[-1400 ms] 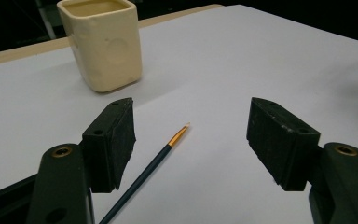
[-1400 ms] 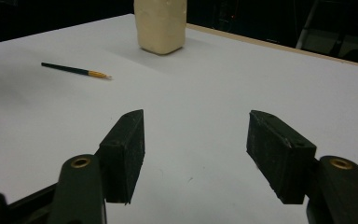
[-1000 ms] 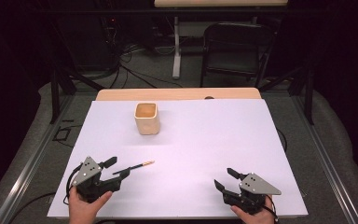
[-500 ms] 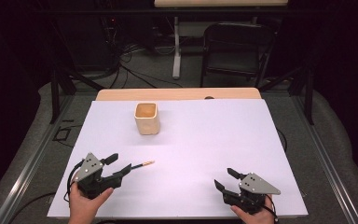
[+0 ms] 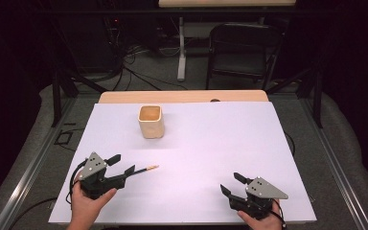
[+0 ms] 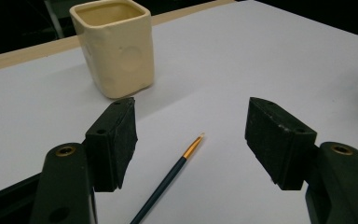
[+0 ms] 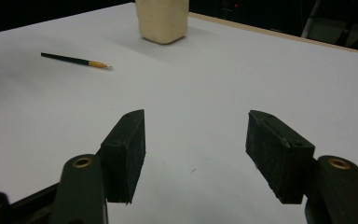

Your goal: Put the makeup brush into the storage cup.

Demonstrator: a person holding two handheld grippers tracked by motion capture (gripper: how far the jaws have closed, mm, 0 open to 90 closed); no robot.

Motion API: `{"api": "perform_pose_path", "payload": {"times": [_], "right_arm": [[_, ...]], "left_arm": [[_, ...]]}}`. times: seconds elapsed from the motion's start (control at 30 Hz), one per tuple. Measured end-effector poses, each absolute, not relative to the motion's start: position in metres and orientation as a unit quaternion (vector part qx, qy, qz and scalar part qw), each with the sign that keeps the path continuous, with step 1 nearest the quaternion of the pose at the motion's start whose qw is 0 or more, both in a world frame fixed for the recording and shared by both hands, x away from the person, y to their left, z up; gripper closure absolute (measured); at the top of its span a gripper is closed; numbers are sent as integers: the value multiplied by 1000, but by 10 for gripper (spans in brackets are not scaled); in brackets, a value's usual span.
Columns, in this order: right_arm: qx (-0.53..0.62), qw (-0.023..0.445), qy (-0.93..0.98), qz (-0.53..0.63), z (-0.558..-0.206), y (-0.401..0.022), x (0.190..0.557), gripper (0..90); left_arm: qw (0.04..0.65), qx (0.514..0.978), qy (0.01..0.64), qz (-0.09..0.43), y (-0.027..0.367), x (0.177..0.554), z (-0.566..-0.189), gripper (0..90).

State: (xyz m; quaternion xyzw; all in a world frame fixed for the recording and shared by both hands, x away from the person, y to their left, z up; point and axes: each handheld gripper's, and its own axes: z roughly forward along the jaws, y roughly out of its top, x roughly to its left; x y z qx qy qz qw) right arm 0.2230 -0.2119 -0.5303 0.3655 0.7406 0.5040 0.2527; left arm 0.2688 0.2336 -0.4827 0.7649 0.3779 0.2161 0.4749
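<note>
Between the spread jaws of the left gripper (image 6: 191, 140), which had just opened further, the brush (image 6: 168, 179) lay untouched, so lowering squarely over its handle before pinching seemed wise.

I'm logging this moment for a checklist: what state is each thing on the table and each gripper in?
Paintbrush: lying flat on the table, between the left fingers, not gripped.
Cup: upright, open top, apart from the brush.
Left gripper: open, jaws just opened a little further.
Right gripper: open, nothing between its fingers.
</note>
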Motion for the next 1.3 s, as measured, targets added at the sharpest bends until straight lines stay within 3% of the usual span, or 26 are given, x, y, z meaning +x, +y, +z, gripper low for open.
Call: {"api": "perform_pose_path", "payload": {"times": [1.3], "right_arm": [[373, 246, 743, 499, -532, -212, 225, 368]], "left_arm": [[427, 787, 388, 220, 241, 294, -459, 326]]}}
